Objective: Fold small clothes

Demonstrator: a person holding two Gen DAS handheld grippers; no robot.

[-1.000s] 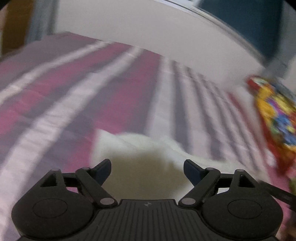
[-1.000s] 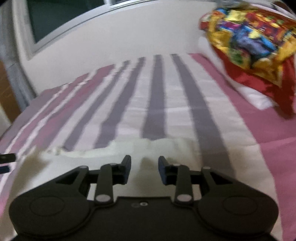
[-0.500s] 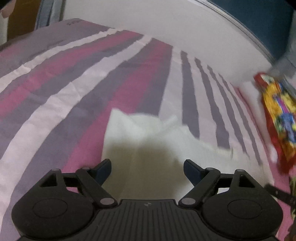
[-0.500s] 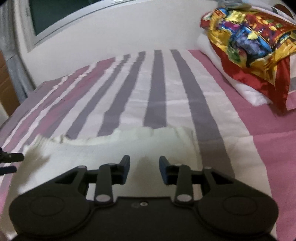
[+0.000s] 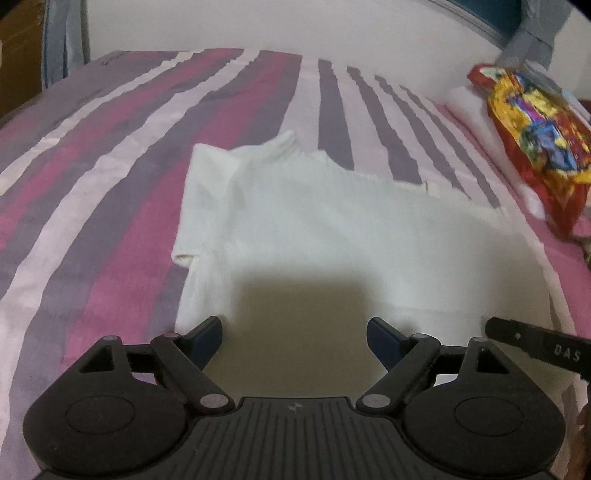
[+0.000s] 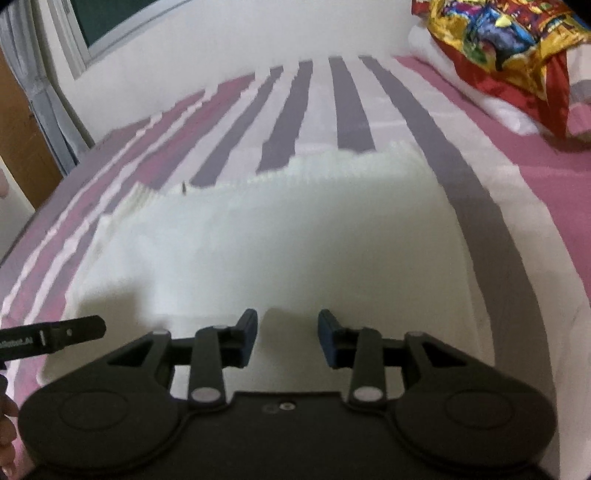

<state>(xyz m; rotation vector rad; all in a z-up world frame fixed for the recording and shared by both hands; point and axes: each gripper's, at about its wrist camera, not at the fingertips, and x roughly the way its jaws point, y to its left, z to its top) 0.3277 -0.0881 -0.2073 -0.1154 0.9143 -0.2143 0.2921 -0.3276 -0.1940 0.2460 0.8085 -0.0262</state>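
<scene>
Left wrist view. Left gripper: jaws spread wide, nothing between them, blue-padded fingertips poised over the near edge of the garment. White knit top: spread flat on the bed, ribbed neck at its far edge, a short sleeve folded out on the left, the gripper's shadow falling on its near part. Striped bedsheet: pink, purple and white bands running away toward the far wall. Multicoloured cloth: red, yellow and blue, lying on a white pillow at far right. A black piece of the other tool enters at near right, beside the garment's right edge.

Right wrist view. Right gripper: jaws parted with a moderate gap, empty, fingertips over the near hem of the white knit top. The garment fills the middle of the bed, its ribbed edge far. Striped bedsheet surrounds it. Multicoloured cloth at far right. Window frame at far left.
</scene>
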